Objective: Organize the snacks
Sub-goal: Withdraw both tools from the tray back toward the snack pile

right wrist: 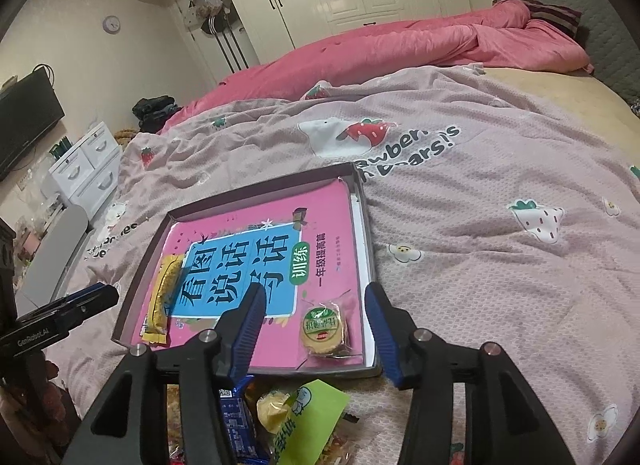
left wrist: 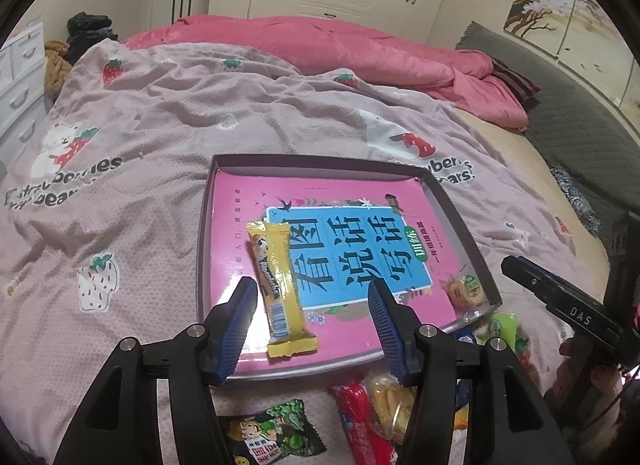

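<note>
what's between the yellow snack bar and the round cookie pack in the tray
Only the pink book's cover lies between the yellow snack bar and round cookie pack; no other snack, shown best in the right wrist view.

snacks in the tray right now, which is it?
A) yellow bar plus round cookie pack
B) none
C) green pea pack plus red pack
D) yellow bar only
A: the yellow bar lies at one side of the tray and the round cookie pack sits at the opposite near corner, both on the pink book; the other snacks lie outside it.
</note>
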### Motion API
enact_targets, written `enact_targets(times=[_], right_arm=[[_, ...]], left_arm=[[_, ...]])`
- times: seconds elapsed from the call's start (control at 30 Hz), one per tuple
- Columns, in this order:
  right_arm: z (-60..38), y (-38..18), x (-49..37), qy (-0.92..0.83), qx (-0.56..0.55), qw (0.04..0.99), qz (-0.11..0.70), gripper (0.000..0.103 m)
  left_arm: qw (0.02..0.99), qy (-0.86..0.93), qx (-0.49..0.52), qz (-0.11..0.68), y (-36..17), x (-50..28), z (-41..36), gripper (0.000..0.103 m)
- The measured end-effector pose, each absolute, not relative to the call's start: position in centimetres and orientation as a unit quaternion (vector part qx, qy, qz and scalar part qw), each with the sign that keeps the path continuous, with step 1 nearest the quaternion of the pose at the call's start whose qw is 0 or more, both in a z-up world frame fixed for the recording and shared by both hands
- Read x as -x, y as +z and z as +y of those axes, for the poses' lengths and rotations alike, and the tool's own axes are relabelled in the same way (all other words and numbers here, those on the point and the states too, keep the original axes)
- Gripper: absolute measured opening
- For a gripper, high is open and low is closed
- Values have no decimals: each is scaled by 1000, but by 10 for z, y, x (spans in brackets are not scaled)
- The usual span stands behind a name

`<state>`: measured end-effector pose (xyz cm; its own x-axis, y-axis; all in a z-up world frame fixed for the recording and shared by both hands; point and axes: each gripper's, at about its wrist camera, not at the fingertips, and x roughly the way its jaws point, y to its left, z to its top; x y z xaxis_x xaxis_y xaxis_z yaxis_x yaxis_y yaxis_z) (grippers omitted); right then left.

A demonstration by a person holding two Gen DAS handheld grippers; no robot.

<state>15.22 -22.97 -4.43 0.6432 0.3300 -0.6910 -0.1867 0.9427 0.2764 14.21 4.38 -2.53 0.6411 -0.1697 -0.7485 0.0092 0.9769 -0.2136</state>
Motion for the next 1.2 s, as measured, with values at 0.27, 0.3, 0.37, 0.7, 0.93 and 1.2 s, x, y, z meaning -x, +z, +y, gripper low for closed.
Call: enact_targets(times=[0.27, 0.3, 0.37, 0.7, 0.93, 1.2], right_arm=[[-235, -31, -140, 144, -95, 906, 385, 51], [-235, -28, -139, 145, -96, 907, 383, 51], [-235, -23, -135, 146, -95, 909, 380, 51], [-234, -6, -118, 152, -88, 913, 367, 51], [-234, -3, -109, 151, -85, 914, 367, 51], [-237, -3, -102, 146, -83, 914, 368, 51]], left_arm=[[902, -66, 90, 417, -16, -131, 35, 67], [902, -67, 89, 417, -15, -130, 34, 67], [903, -68, 87, 415, -12, -128, 33, 68], [907, -77, 89, 405, 4, -114, 32, 68], [903, -84, 91, 411, 7, -105, 31, 68], [896, -88, 90, 425, 1, -97, 27, 68]])
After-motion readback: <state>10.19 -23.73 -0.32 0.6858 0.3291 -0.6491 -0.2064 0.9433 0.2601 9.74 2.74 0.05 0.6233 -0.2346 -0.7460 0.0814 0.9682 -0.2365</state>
